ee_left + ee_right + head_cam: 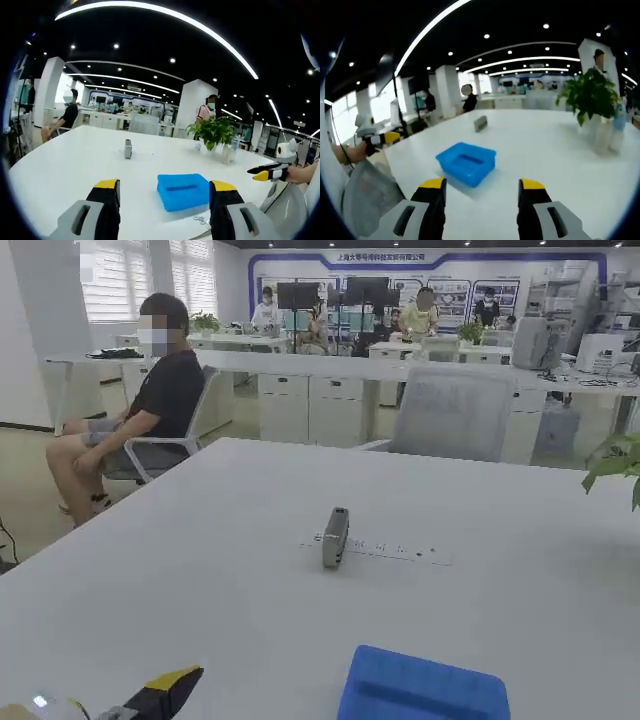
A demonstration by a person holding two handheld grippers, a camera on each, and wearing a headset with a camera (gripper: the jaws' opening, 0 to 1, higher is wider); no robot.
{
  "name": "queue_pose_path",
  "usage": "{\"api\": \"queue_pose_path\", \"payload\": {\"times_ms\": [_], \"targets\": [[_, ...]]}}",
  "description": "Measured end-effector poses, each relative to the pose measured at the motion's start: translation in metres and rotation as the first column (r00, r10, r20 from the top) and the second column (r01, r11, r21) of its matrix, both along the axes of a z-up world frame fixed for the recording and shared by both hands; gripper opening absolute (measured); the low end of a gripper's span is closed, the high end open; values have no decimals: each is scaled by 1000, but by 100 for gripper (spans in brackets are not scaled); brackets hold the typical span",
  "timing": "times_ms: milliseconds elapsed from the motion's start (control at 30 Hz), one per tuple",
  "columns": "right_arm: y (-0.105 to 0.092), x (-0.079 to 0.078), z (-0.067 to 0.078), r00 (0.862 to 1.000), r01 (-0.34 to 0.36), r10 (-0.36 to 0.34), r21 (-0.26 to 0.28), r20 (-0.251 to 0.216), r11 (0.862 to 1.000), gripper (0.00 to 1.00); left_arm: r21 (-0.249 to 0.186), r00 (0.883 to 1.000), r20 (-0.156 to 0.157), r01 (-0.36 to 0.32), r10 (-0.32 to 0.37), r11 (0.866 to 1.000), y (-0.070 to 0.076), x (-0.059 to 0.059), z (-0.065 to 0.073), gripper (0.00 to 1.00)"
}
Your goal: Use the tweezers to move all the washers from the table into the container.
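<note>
Both pairs of tongs stand wide and empty. The left tongs (165, 185) hover low over the white bench (75, 160), and the right tongs (482, 184) hang further off at the bench's other side, each looking towards the blue container (182, 190). The container is a shallow square tray lying flat near the bench's near edge, with a small grey device (128, 148) well beyond it. The washers (200, 218) show as a few tiny metal rings on the bench just in front of the container, near the left tongs' right jaw. A thin pale sliver (200, 233) just beside them may be the tweezers, though it is too small to be sure. My guess is that the tweezers are light, springy and slick, so they want a hold across the middle of the legs, firm enough to close the tips without twisting them. The washers are likely thin, hard and flat against the bench, so they may skate away. Pinching one across its rim, or lifting it through the hole, seems safest.
</note>
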State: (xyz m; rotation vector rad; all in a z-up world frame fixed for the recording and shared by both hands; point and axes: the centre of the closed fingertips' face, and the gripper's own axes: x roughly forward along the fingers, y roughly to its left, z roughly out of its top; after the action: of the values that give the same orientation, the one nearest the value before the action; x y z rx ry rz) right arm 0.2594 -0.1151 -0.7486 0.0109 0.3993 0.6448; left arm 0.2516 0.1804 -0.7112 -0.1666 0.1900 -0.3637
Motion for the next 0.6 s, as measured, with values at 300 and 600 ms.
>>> {"api": "queue_pose_path", "payload": {"times_ms": [300,600], "targets": [[-2,1,0,1000,1,-1,2,1,1000,53,-2,1000,-1,4,-4,1000,-1,-1,0,70],[-2,1,0,1000,-2,2,-4,-2,1000,53,-3,1000,-2,2,-2,1000,-1,-1,0,69]]}}
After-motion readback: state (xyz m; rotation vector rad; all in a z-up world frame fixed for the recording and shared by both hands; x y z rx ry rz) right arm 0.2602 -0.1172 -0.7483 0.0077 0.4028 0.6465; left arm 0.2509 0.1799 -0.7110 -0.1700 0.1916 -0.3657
